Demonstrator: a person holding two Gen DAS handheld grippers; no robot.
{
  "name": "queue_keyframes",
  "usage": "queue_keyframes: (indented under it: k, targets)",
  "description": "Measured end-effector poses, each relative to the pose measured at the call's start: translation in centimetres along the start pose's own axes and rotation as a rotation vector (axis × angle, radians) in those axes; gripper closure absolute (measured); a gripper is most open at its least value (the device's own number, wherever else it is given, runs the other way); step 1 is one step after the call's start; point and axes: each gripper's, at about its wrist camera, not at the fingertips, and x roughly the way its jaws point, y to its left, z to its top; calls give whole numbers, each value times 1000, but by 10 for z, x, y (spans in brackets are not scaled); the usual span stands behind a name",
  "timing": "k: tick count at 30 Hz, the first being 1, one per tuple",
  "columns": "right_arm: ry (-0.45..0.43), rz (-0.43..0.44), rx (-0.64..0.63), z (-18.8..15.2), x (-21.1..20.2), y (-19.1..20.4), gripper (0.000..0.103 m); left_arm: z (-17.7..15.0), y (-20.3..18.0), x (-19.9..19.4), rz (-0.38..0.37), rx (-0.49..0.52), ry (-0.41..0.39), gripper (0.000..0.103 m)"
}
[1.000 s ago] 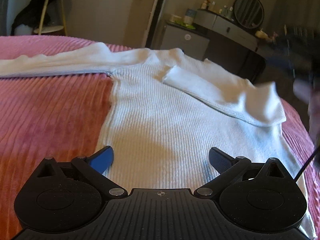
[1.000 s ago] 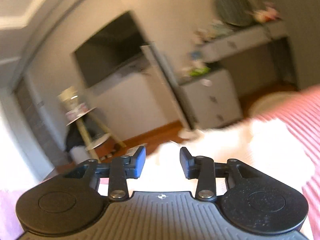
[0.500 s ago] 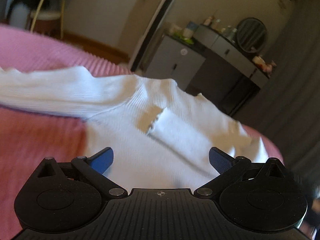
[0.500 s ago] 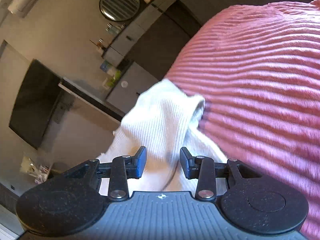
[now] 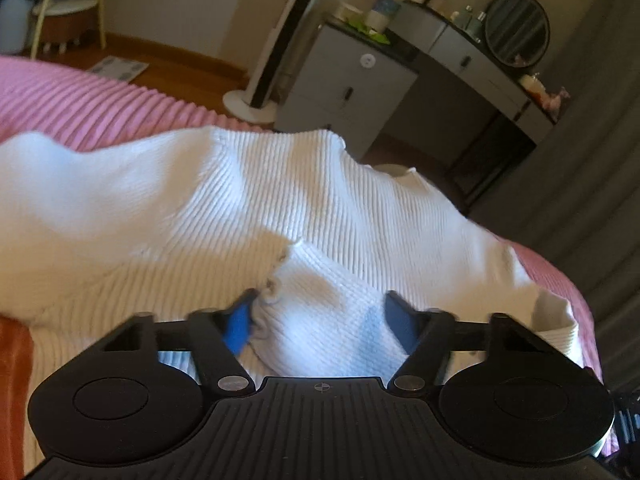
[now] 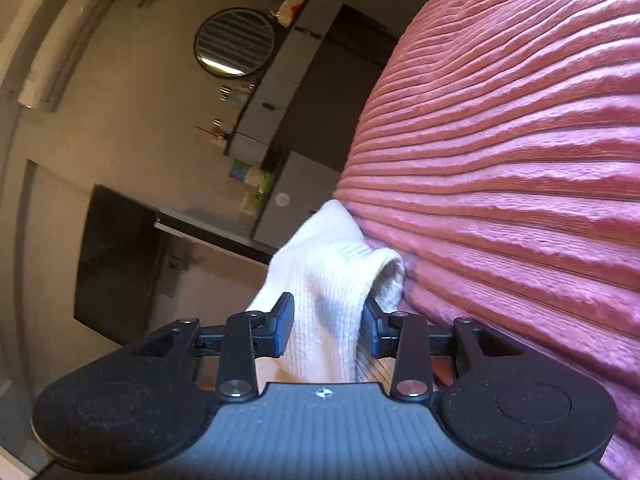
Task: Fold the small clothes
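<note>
A white ribbed sweater (image 5: 360,208) lies spread on the pink corduroy bedspread (image 5: 92,92), one sleeve (image 5: 332,304) folded across its body. My left gripper (image 5: 320,320) hovers low over that sleeve's cuff. Its jaws are closing with the cuff between the blue fingertips (image 5: 238,324), and no firm pinch shows. In the right wrist view, rolled sideways, a raised fold of the sweater (image 6: 332,280) runs between the fingers of my right gripper (image 6: 328,326). Those jaws are closing too, both pads against the fabric.
The bedspread (image 6: 520,200) drops off at its far edge towards the floor. Beyond it stand a grey cabinet (image 5: 344,80), a dressing table with a round mirror (image 5: 516,28) and a white fan stand (image 5: 256,104). A dark TV screen (image 6: 116,264) hangs on the wall.
My left gripper slid forward over the sweater to the folded sleeve's cuff and its jaws narrowed around it. The right gripper rolled sideways, sank to the bed, and closed on a fold of sweater.
</note>
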Motion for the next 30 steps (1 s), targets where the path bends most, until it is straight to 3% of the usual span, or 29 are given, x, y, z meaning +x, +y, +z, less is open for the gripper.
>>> queue_keyframes:
  k: [2, 5, 11, 16, 19, 22, 24, 28, 30]
  targets:
    - [9, -4, 1, -2, 3, -1, 92, 1, -1, -1, -9, -8, 1, 62]
    - [2, 3, 15, -3, 1, -3, 95, 3, 2, -2, -9, -34, 11, 87]
    - [-24, 49, -55, -7, -7, 13, 95, 9, -6, -22, -50, 10, -19, 89]
    - [-16, 47, -37, -6, -7, 11, 95, 17, 2, -54, -68, 24, -112, 89]
    - [7, -3, -77, -9, -3, 14, 95, 18, 14, -70, -41, 18, -186, 89]
    - [61, -115, -168, -18, 10, 17, 95, 18, 32, -62, 51, -30, -161, 89]
    - [64, -145, -219, -22, 12, 21, 95, 14, 42, -53, 102, -40, -126, 90]
    - [27, -81, -154, -16, 3, 15, 84, 8, 46, -44, 125, -14, -82, 90]
    - [21, -64, -125, -15, 2, 10, 84, 10, 46, -42, 111, -20, -70, 87]
